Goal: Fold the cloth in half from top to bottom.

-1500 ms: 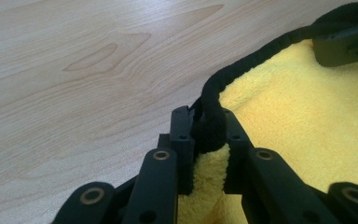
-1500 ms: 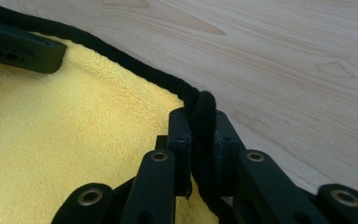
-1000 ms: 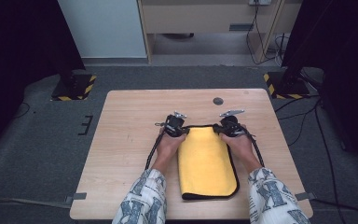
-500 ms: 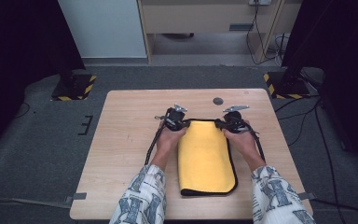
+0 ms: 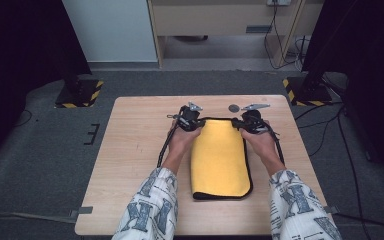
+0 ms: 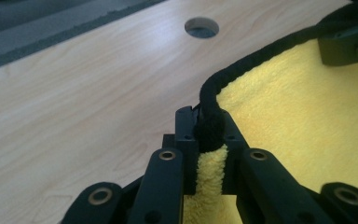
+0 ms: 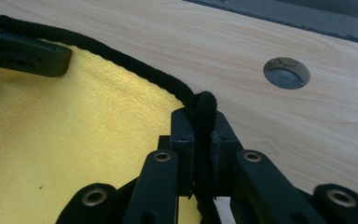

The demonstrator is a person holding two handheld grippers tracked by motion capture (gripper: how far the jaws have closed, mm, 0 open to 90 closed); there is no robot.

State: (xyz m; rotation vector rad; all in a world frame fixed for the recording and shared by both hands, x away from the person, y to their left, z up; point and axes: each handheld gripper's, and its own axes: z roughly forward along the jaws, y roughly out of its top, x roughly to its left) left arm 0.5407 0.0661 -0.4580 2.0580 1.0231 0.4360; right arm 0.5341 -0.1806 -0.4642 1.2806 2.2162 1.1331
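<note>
Both grippers – left gripper (image 5: 190, 120), right gripper (image 5: 252, 123) – pinch the yellow cloth (image 5: 221, 160) by its far corners; an uneven lift could slip the black hem free.

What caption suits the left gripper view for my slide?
Left gripper pinches the black-edged corner of a yellow cloth above a wooden table.

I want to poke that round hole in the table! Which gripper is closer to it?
Right. The right gripper pinches the yellow cloth corner just below and right of the hole. The left gripper pinches the other far corner, farther away to the hole's left.
</note>
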